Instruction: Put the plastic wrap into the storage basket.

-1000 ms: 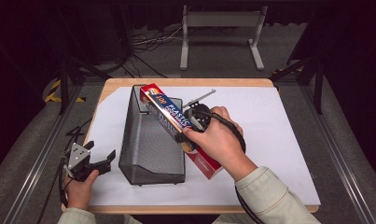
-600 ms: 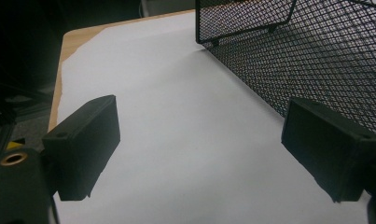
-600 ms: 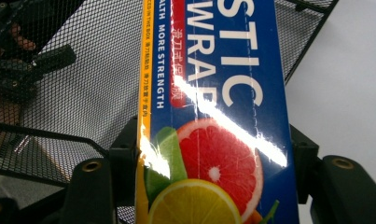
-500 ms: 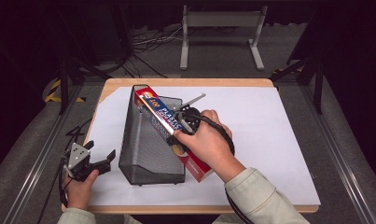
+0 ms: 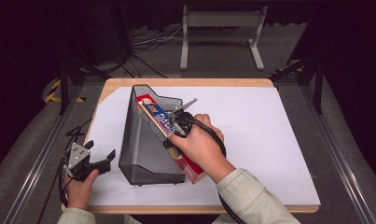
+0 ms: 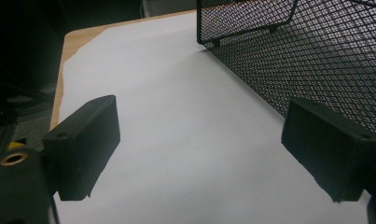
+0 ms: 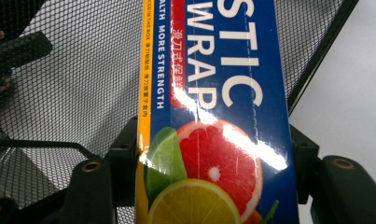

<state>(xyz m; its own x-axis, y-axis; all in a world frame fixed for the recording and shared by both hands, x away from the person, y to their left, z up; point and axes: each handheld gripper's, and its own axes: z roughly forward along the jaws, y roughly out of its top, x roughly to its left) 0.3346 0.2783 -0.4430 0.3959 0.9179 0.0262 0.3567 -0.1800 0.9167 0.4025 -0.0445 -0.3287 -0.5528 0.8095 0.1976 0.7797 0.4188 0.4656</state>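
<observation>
Right gripper clamps the plastic wrap box, its long axis apparently slanting into the mesh file holder.

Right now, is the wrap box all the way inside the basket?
No. The plastic wrap box leans tilted over the mesh basket wall, its near end outside, clamped by the right gripper.

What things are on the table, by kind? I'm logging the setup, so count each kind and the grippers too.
Wire mesh file holder: 1
Plastic wrap box: 1
White sheet on the table: 1
Grippers: 2, left gripper open, right gripper shut on the box
Total: 5
</observation>
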